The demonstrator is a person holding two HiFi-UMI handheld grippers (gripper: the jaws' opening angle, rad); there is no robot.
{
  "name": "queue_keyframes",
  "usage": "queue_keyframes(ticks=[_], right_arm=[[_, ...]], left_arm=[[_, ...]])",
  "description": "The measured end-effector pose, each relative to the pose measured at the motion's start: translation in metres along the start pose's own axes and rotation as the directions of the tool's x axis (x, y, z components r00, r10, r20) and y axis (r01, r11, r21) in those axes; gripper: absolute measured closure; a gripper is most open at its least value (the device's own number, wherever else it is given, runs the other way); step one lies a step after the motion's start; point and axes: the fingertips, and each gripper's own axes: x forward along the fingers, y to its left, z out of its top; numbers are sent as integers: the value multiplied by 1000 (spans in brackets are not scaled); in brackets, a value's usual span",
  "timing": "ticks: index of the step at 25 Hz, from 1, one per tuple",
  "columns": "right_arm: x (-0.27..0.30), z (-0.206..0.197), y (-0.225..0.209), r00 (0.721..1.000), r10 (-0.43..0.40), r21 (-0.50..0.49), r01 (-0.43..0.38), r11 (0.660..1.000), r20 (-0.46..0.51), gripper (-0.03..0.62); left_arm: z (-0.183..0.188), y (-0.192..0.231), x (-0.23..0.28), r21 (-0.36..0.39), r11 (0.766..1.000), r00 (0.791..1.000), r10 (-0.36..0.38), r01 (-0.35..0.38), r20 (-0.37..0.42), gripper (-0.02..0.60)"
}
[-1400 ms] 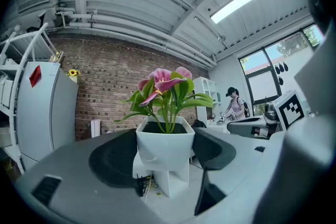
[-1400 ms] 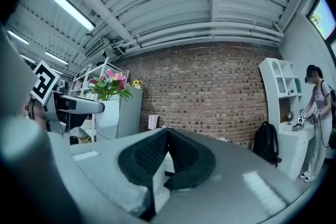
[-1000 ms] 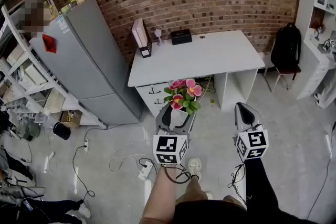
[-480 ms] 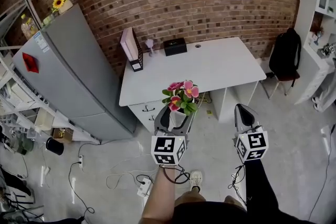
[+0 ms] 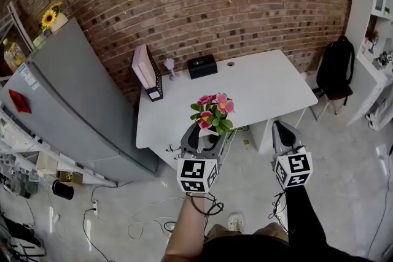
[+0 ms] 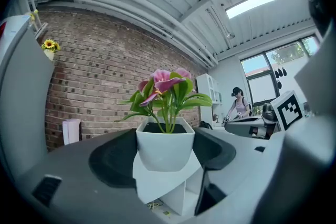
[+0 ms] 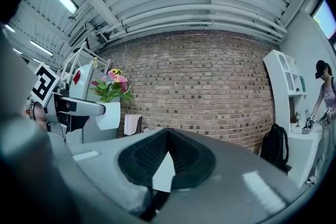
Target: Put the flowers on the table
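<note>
Pink flowers (image 5: 212,106) in white square pot (image 6: 165,144), clamped in left hand-held gripper (image 5: 206,138), right hand-held gripper (image 5: 282,129) closed

Head view looks steeply down on the white table (image 5: 258,86); both gripper views, low before it, share the brick wall (image 5: 245,3).

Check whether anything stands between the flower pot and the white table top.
Nothing visible does. The left tool holds the flower pot near the table's front edge; the file holder and black box stand far back by the wall, leaving the front bare.
</note>
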Motion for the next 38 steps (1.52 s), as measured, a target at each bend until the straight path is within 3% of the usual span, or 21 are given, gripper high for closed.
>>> queue_keyframes(ticks=[20, 38], right_arm=[[137, -20, -50, 1000, 12, 23, -12, 1000, -6, 594], [365, -74, -165, 987, 147, 82, -142, 986, -59, 594]], left_arm=[[-11, 54, 132, -29, 998, 998, -57, 57, -11, 247], [-51, 118, 362, -41, 998, 996, 50, -53, -71, 247]])
